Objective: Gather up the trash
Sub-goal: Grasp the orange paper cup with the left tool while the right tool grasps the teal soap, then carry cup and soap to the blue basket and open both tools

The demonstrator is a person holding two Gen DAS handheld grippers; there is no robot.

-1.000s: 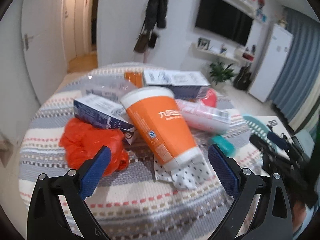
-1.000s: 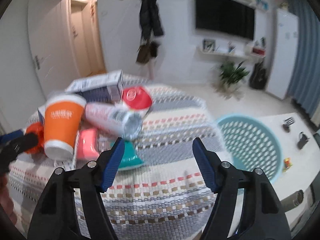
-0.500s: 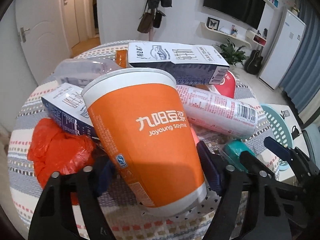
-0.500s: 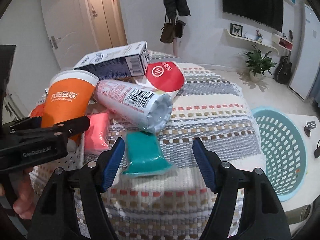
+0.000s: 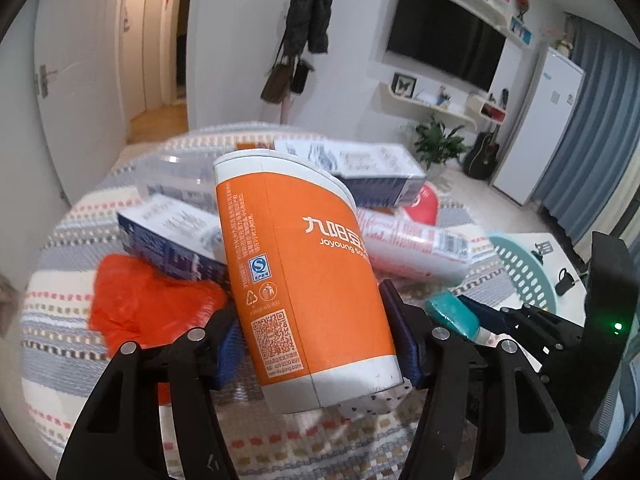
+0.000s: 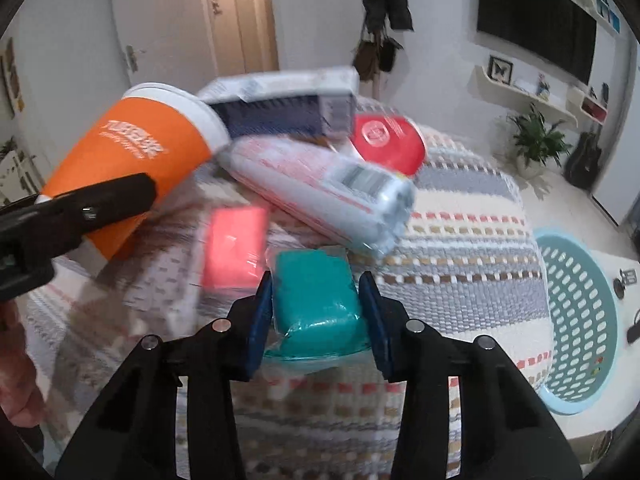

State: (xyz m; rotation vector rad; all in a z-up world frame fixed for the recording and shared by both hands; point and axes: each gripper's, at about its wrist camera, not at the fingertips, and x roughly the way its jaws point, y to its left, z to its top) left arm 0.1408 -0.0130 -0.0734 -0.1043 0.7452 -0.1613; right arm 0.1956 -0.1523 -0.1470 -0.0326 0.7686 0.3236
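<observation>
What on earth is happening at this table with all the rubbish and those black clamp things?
A person is clearing trash off a striped tablecloth with a hand-held gripper in each hand. The left hand-held gripper has just been closing and now clamps the orange paper cup near its base. The right hand-held gripper has just been closing too, its pads against a teal packet. Cartons, a pink packet and a wrapped tube lie on the table; a teal basket waits beside it.
</observation>
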